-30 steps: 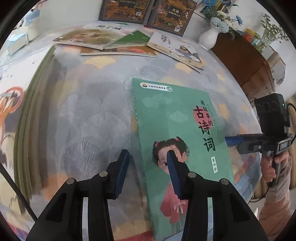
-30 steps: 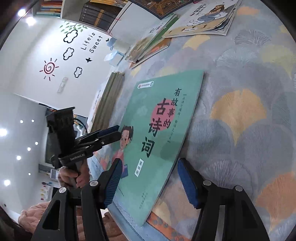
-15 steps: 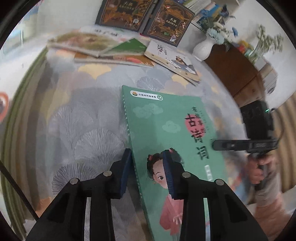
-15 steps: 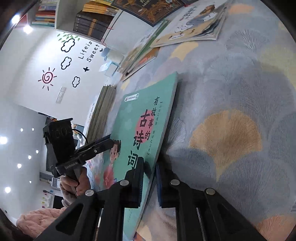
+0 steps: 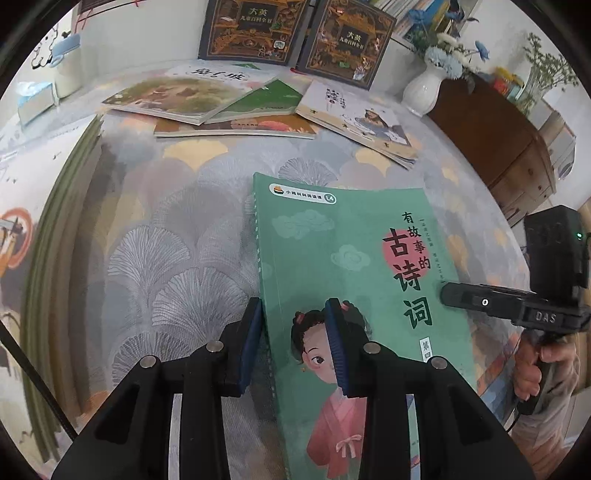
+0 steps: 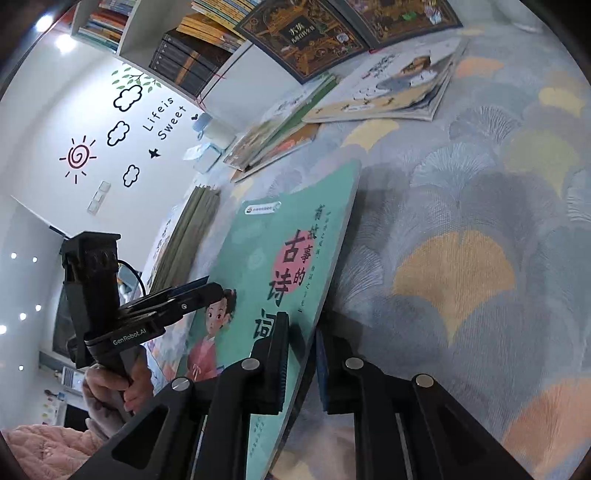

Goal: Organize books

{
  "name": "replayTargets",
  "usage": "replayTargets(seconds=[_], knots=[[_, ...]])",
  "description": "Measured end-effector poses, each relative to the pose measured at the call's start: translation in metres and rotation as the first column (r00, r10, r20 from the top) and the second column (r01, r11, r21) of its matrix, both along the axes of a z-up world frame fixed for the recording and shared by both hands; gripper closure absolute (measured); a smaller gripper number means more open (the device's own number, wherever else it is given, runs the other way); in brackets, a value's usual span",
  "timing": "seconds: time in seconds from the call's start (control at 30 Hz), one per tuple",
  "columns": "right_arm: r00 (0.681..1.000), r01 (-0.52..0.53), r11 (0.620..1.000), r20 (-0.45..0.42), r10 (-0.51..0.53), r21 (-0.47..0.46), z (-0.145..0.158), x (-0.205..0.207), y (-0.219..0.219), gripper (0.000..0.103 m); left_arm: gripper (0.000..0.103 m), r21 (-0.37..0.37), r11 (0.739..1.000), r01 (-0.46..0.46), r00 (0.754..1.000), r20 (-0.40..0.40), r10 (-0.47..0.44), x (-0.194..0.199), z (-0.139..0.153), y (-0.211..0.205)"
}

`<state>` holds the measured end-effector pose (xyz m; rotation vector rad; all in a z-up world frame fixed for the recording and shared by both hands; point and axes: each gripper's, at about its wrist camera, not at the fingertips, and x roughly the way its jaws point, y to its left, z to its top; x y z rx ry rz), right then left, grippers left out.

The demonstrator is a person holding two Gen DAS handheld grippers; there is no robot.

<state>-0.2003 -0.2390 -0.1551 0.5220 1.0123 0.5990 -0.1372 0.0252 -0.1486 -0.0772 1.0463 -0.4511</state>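
Note:
A green book (image 5: pixel 354 258) with a cartoon girl on its cover is lifted off the patterned tablecloth (image 5: pixel 177 236). My left gripper (image 5: pixel 295 339) is shut on its spine edge. My right gripper (image 6: pixel 303 354) is shut on the book's (image 6: pixel 266 258) opposite long edge; it shows in the left wrist view (image 5: pixel 487 302). Several picture books (image 5: pixel 229 107) lie spread at the table's far side. Two dark hardcover books (image 5: pixel 295 33) lean against the wall behind them.
A white vase with flowers (image 5: pixel 424 88) stands at the far right beside a wooden cabinet (image 5: pixel 495 147). A tissue box (image 5: pixel 33 103) sits far left. A bookshelf (image 6: pixel 177 48) hangs on the wall above.
My right gripper closed on the green book's edge, and my left gripper closed on the spine side. The book has lifted from the cloth.

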Motion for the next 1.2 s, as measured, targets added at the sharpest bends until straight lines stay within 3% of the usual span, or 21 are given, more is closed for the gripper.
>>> replayTargets(seconds=[0.7,1.2], knots=[[0.994,-0.037,0.999,0.104,0.038,-0.006,0.065,-0.013,0.036,0.092,0.072,-0.023,0.999,-0.023,0.997,0.077,0.024,-0.01,0.046,0.027],[0.988,-0.105,0.992,0.125,0.095,0.073,0.116,0.003,0.068,0.098,0.072,-0.025,0.998,-0.065,0.983,0.172,0.069,-0.017,0.1,0.062]])
